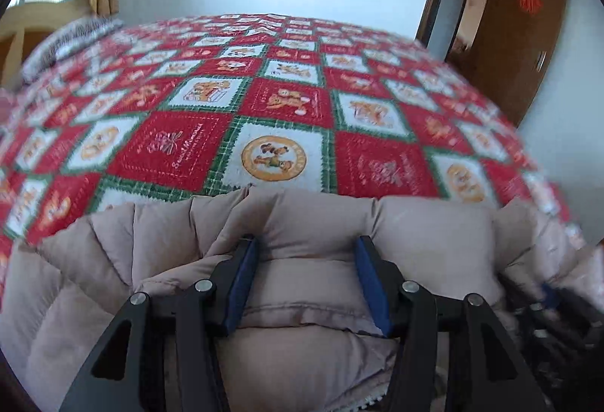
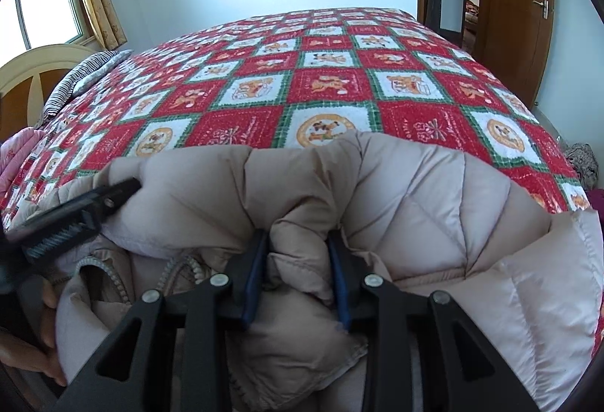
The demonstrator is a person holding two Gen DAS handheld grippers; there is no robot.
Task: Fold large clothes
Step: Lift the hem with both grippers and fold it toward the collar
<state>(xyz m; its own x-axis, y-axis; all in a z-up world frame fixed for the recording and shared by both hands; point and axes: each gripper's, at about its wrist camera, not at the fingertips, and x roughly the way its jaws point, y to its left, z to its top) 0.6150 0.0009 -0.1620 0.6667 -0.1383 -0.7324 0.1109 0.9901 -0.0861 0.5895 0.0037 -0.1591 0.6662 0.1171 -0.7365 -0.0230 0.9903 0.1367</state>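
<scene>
Left wrist view: puffy beige coat (image 1: 321, 231) lies on the bed (image 1: 271, 110) near edge; left gripper (image 1: 307, 253) fingers half-spread around a quilted fold, likely soft, light, slippery, so grip seams. Right wrist view: right gripper (image 2: 298, 246) fingers pinch a bunched fold; sleeves hidden.

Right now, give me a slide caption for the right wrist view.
Right gripper pinching a bunched fold of beige puffer coat on the patchwork bedspread.

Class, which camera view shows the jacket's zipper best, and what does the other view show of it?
The right wrist view: the zipper curves clearly along the beige puffer jacket at lower left. The left wrist view shows only a few blurred teeth at the bottom edge.
</scene>
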